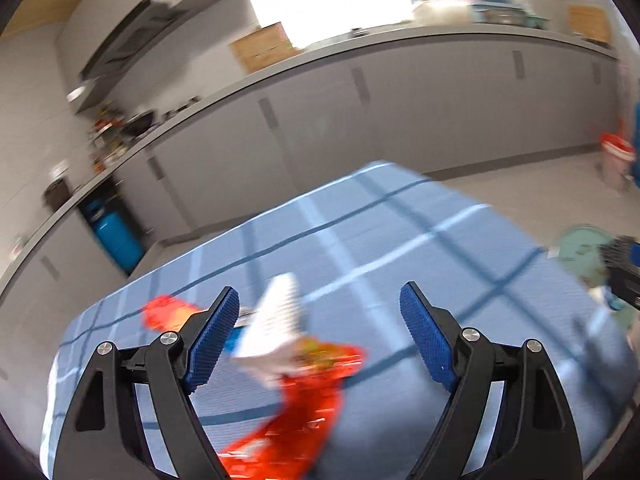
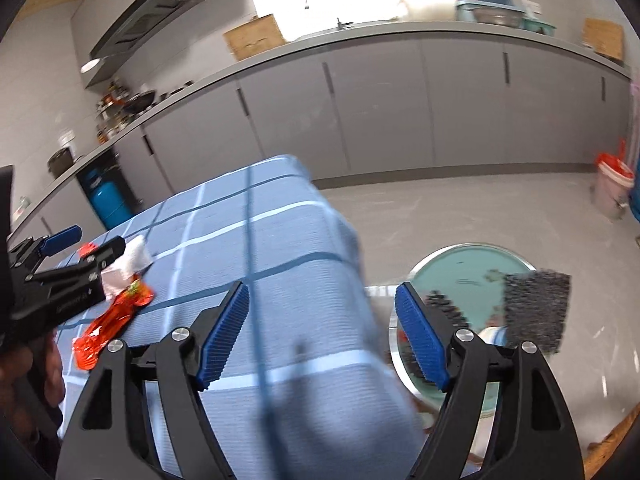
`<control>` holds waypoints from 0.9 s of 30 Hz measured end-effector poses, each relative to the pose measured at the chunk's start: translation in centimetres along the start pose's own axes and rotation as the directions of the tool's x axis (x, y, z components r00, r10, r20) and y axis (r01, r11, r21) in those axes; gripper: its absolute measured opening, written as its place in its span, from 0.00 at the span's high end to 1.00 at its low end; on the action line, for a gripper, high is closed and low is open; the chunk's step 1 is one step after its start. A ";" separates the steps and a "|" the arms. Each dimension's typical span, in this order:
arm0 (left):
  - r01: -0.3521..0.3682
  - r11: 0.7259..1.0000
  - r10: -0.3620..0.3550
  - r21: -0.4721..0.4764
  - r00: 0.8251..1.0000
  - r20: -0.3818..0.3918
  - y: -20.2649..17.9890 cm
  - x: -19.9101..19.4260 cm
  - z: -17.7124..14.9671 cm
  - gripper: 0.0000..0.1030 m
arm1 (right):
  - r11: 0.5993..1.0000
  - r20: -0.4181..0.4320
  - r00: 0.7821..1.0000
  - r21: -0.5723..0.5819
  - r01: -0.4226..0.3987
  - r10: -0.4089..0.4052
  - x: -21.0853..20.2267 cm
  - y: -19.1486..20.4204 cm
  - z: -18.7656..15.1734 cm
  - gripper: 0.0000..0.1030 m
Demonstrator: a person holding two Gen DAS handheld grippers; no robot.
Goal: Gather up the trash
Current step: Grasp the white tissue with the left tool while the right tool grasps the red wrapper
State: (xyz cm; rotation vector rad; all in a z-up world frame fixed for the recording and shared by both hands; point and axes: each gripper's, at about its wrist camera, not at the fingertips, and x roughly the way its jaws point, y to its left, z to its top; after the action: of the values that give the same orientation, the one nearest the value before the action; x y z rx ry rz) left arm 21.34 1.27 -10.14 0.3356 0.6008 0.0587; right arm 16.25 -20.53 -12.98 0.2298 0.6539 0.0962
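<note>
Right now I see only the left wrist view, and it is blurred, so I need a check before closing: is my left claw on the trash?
Observer: The left claw is open, its tip beside the white paper; I cannot tell whether they touch.
Operator: Where is the bin?
Observer: The teal bin stands on the floor beside the table's corner, with dark scraps inside.
Operator: Is the right claw free?
Observer: The right claw is open and empty.

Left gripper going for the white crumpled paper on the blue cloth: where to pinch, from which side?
Probably the white crumpled paper's raised upper fold, from above. It stands off the cloth, while its lower edge lies against the orange wrapper. Left gripper is open.
</note>
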 end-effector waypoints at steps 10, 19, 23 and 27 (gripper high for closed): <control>-0.042 0.997 0.037 -0.058 0.995 -0.088 4.7 4.1 -1.1 0.21 | 0.994 -0.048 0.996 -0.082 -0.073 0.069 1.7 6.1 -0.5 0.26; 0.021 0.997 -0.030 -0.074 0.992 -0.127 5.7 4.8 -2.8 0.93 | 0.992 -0.079 0.994 -0.093 -0.081 0.074 3.2 7.6 -1.0 0.19; 0.000 0.995 -0.010 -0.103 0.995 -0.097 7.7 3.1 -2.5 0.93 | 0.990 -0.084 0.993 -0.101 -0.096 0.088 3.5 8.3 -1.0 0.19; -0.028 0.993 0.019 -0.116 0.997 -0.081 9.5 2.0 -2.5 0.93 | 0.988 -0.091 0.990 -0.105 -0.115 0.105 3.7 9.2 -1.0 0.19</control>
State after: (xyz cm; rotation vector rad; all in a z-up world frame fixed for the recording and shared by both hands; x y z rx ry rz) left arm 21.96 11.29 -10.09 0.2275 0.6692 0.1296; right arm 18.47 -10.78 -13.71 0.1565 0.7186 0.2487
